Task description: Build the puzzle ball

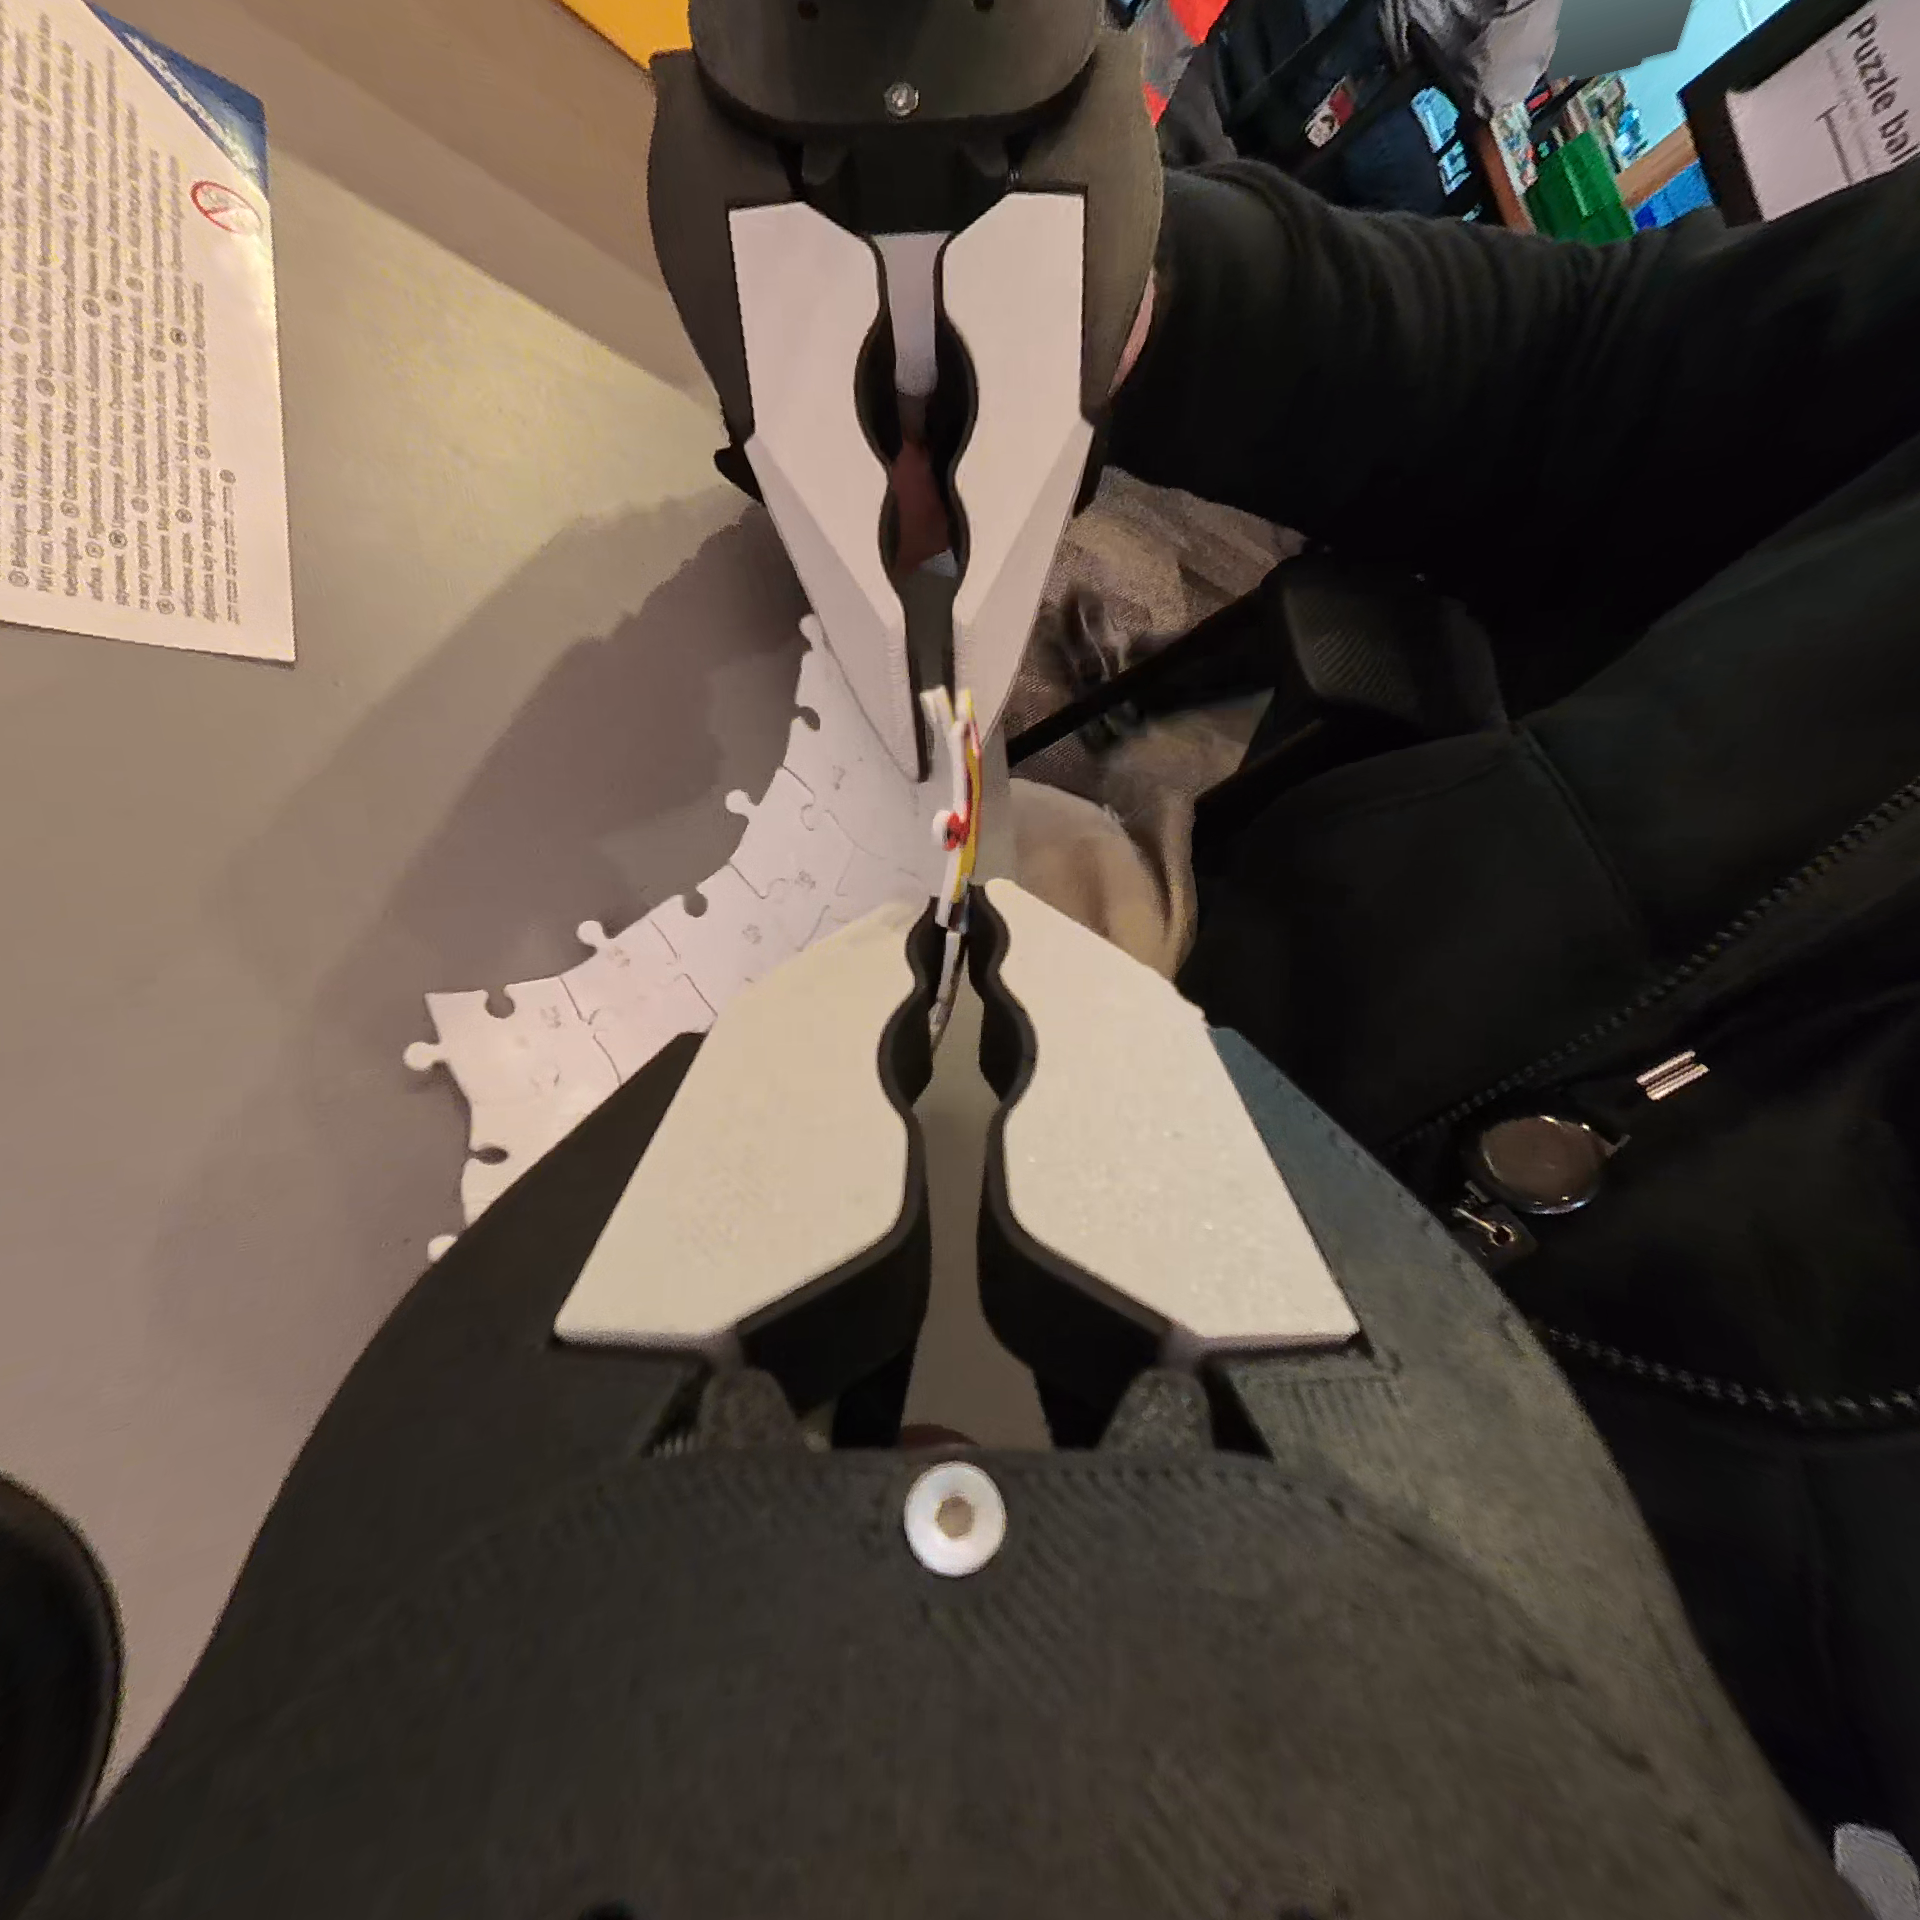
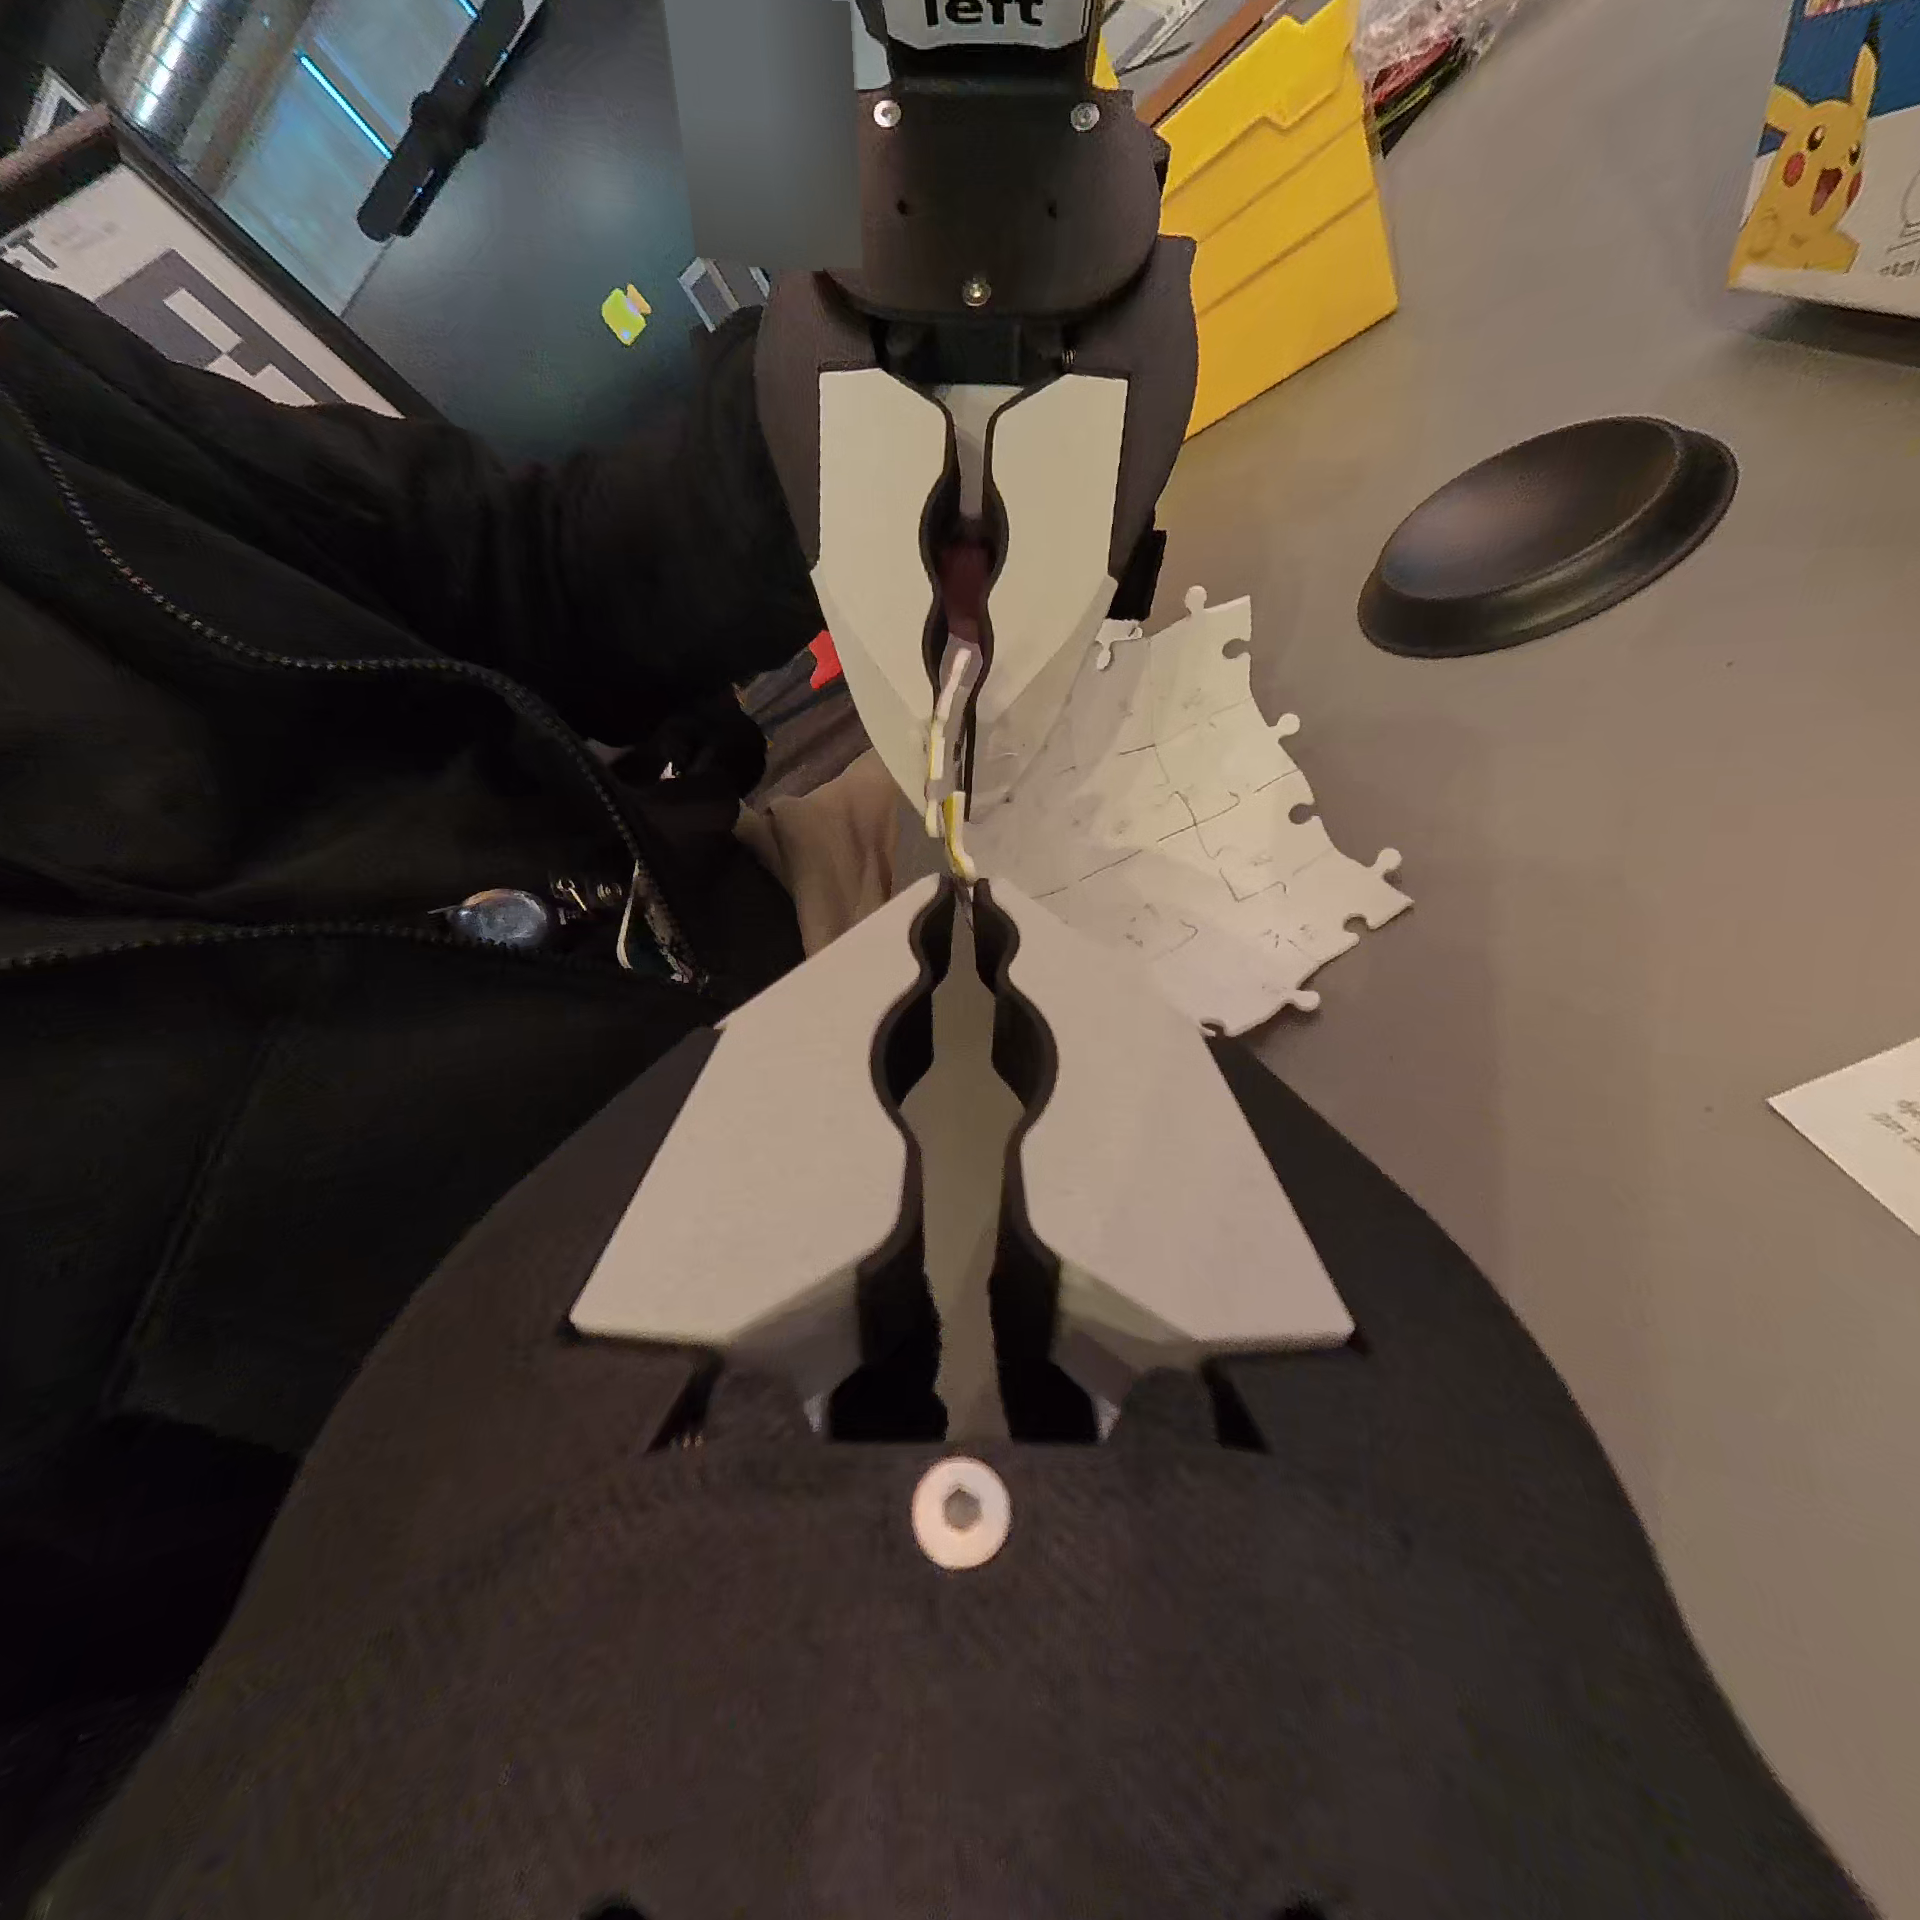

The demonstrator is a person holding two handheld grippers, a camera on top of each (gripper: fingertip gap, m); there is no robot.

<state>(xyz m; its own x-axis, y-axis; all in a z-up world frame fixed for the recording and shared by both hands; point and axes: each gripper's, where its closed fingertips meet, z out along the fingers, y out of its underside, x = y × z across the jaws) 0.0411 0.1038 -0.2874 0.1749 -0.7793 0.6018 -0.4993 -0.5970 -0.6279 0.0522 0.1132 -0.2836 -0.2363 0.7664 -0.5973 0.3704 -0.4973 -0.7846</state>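
Both grippers meet tip to tip above the grey table's near edge. My left gripper point(image 1: 954, 920) is shut on a thin puzzle piece point(image 1: 948, 940) seen edge-on; it also shows at the top of the right wrist view point(image 2: 951, 774). My right gripper point(image 2: 964, 896) is shut on a second yellow-and-white piece point(image 2: 958, 844); it shows at the top of the left wrist view point(image 1: 948, 753). The two pieces touch edge to edge between the tips. A curved assembled section point(image 1: 717, 945), white side up, lies just behind point(image 2: 1195, 831). I cannot tell whether the held pieces join it.
A printed leaflet point(image 1: 135, 364) lies on the table point(image 1: 312, 883), its corner in the right wrist view point(image 2: 1860, 1132). A black domed stand point(image 2: 1548, 530), a yellow box point(image 2: 1278, 208) and a puzzle box point(image 2: 1829, 156) stand farther back. A person's black jacket point(image 1: 1558, 831) is close. Both grippers' tips are close together, under 4 cm apart.
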